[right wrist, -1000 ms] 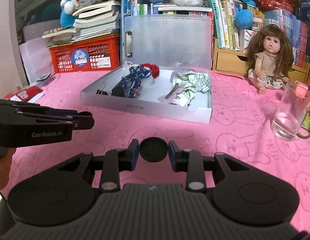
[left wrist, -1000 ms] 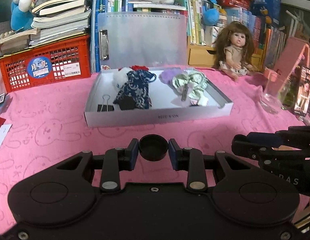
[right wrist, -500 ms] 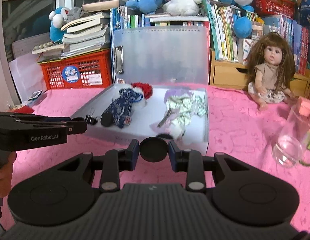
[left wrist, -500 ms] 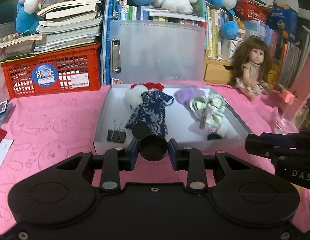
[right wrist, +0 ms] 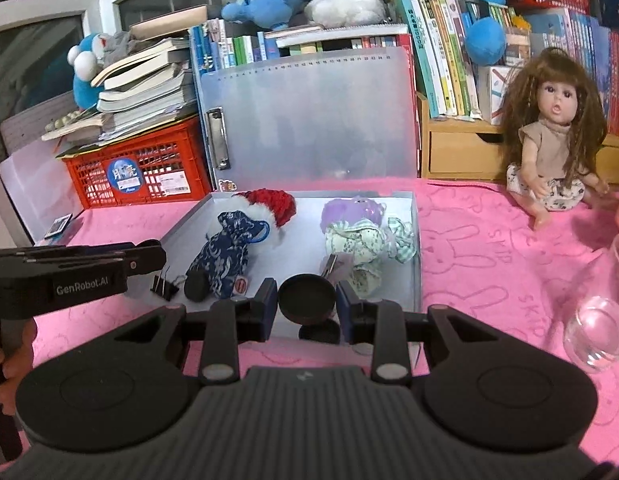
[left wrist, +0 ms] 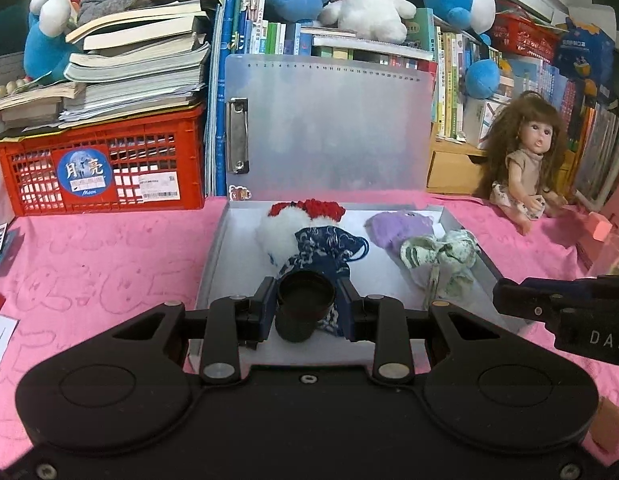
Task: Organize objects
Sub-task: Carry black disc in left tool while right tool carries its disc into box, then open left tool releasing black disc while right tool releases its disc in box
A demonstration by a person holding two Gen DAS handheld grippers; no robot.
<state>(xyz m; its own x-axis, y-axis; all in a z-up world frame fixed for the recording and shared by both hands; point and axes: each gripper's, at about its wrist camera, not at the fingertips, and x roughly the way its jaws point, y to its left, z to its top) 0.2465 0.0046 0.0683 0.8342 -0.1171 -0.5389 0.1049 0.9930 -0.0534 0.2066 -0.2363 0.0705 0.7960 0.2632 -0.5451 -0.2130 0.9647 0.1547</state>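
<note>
While both hands work above the pink worktop (left wrist: 89,248), the grey file box (left wrist: 213,256) is the landmark everything hangs on: its translucent lid (left wrist: 329,128) stands upright at the back, leaving the tray open so that loose things can be dropped in. Behind the box rise crowded bookshelves, with a red crate (left wrist: 101,168) of books off its left side and a doll (right wrist: 549,140) seated off its right. A clear glass mug (right wrist: 597,332) stands on the worktop further right of the box.

Inside the box lie a blue patterned pouch (left wrist: 321,248) beside a white and red plush piece (left wrist: 305,212), a purple pouch (right wrist: 349,210) and a green printed cloth bundle (right wrist: 365,244) toward the right wall, and a black binder clip (right wrist: 163,282) at the front left corner.

Each tool is narrowed onto a small load. The left tool (left wrist: 307,308) grips a small black cup-like piece (left wrist: 305,308) just over the front of the box, near the blue pouch. The right tool (right wrist: 307,304) pinches a flat black round lid (right wrist: 307,300) over the front right part, its shadow falling on the floor below. Probably both are held low and tilted down for release into the tray.

A second ago both tools were short of the box, over bare worktop; now they reach over its front edge, grips unchanged.
</note>
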